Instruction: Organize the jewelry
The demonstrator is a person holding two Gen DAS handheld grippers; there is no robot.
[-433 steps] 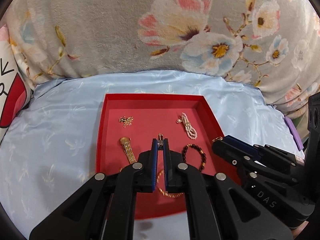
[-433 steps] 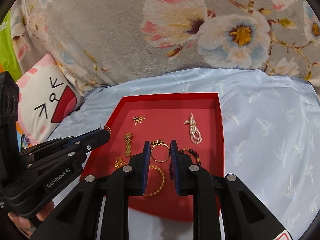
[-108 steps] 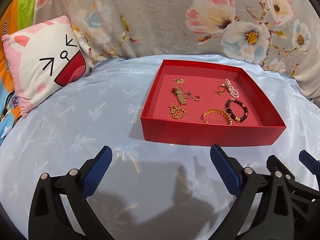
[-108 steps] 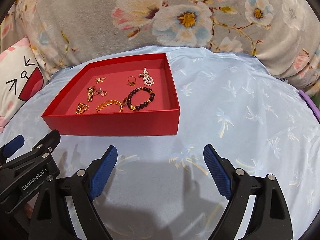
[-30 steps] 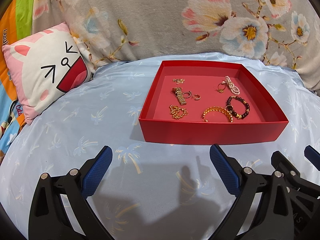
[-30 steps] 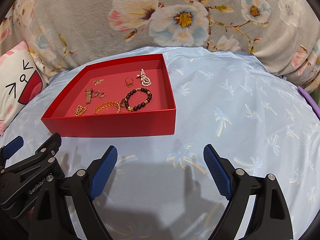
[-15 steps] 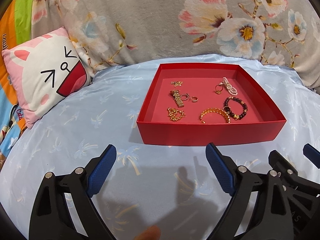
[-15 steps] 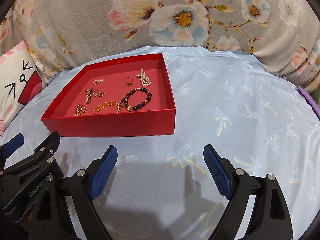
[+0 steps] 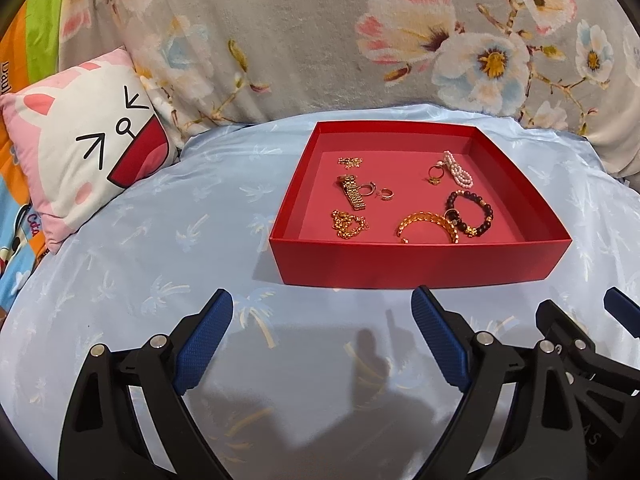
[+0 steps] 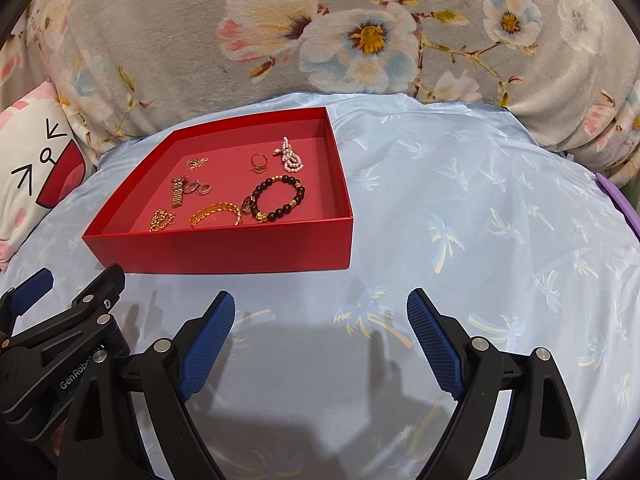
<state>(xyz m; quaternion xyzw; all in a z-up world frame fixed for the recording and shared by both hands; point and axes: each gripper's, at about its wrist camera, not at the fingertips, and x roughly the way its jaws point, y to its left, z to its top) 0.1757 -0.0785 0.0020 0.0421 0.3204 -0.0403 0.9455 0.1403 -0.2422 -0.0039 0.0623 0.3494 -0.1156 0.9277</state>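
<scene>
A red tray (image 9: 416, 264) (image 10: 224, 250) lies on the blue sheet and holds several pieces of jewelry: a dark bead bracelet (image 9: 470, 210) (image 10: 280, 198), a gold bangle (image 9: 428, 222) (image 10: 216, 212), a pearl string (image 9: 458, 168) (image 10: 292, 158), a gold watch band (image 9: 352, 192), a gold chain (image 9: 348, 224) and small rings. My left gripper (image 9: 322, 334) is open and empty, in front of the tray's near wall. My right gripper (image 10: 320, 332) is open and empty, near the tray's near right corner.
A pink and white cat-face cushion (image 9: 84, 148) lies left of the tray. A grey floral blanket (image 9: 360, 40) rises behind it. The blue palm-print sheet (image 10: 480, 220) stretches to the right of the tray. A purple edge (image 10: 616, 200) shows at far right.
Both grippers stay open and empty. The left view has shifted slightly closer to the tray and its jaws have narrowed a little. The jewelry has not moved.
</scene>
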